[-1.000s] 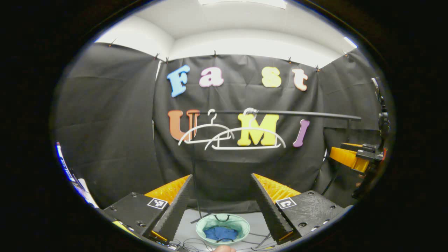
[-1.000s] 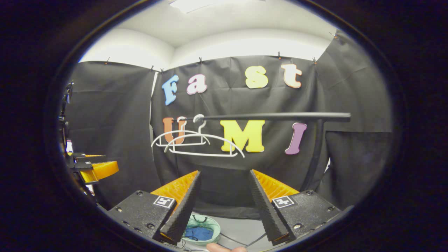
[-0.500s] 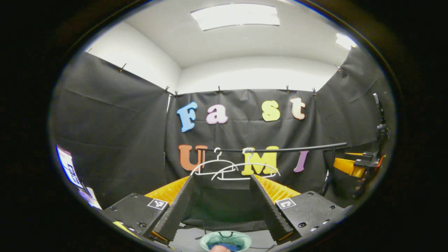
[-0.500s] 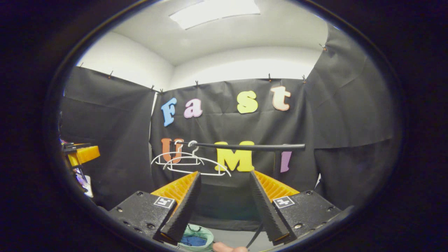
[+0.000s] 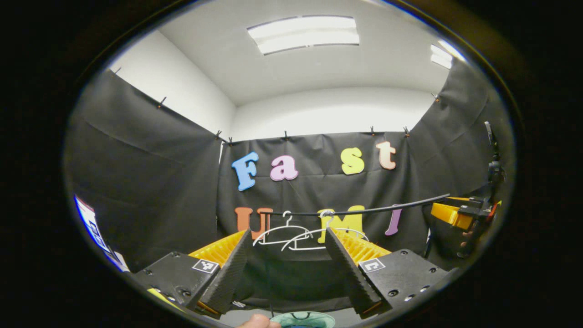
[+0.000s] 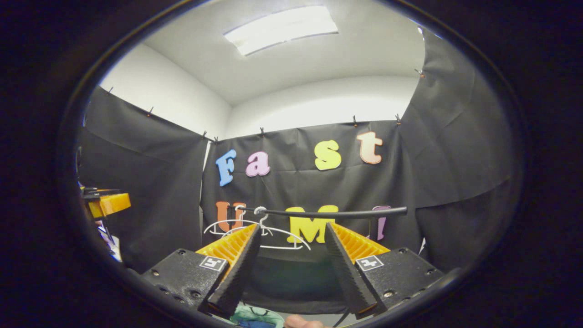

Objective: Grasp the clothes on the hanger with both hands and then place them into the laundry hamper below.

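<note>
Booth rail (image 5: 364, 210) w/ two bare white hangers (image 5: 291, 230); left gripper (image 5: 287, 269) & right gripper (image 6: 291, 269) both agape, empty; hamper (image 5: 303, 319) below.

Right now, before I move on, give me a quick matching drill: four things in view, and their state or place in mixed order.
Things:
1. white plastic hangers
2. thin black clothes rail
3. pale green laundry hamper
4. left hand-held gripper

States or places:
A. low in the picture, under the fingers
B. open, nothing between its fingers
C. bare, hooked on the rail
D. running across in front of the black cloth wall

Pairs: 1-C, 2-D, 3-A, 4-B
</note>
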### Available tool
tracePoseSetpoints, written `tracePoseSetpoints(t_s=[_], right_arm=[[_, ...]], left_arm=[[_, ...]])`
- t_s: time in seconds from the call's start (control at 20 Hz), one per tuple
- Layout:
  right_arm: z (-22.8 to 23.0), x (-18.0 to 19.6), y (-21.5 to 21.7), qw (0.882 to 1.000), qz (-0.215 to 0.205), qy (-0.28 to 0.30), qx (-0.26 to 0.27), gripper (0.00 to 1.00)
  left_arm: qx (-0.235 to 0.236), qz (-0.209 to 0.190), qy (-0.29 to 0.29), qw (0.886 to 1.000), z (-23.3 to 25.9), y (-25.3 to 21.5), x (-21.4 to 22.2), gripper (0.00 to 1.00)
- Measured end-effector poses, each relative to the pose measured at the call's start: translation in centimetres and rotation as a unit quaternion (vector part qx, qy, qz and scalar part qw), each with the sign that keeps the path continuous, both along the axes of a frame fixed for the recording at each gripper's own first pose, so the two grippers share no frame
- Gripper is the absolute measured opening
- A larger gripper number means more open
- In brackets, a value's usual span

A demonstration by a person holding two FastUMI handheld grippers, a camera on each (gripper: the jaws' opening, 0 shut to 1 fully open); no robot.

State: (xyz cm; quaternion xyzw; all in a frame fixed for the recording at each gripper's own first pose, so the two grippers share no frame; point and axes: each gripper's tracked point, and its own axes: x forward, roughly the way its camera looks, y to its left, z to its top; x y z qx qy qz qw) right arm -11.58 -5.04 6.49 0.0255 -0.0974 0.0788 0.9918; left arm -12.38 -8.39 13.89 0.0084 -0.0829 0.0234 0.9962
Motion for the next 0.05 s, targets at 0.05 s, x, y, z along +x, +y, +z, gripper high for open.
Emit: tracePoseSetpoints(t_s=[0.05], right_arm=[[0.01, 0.05, 0.18, 1.000, -0.001, 0.000, -0.002, 0.89]], left_arm=[[-0.001, -0.003, -0.001, 1.000, -0.07, -0.06, 0.07, 1.00]])
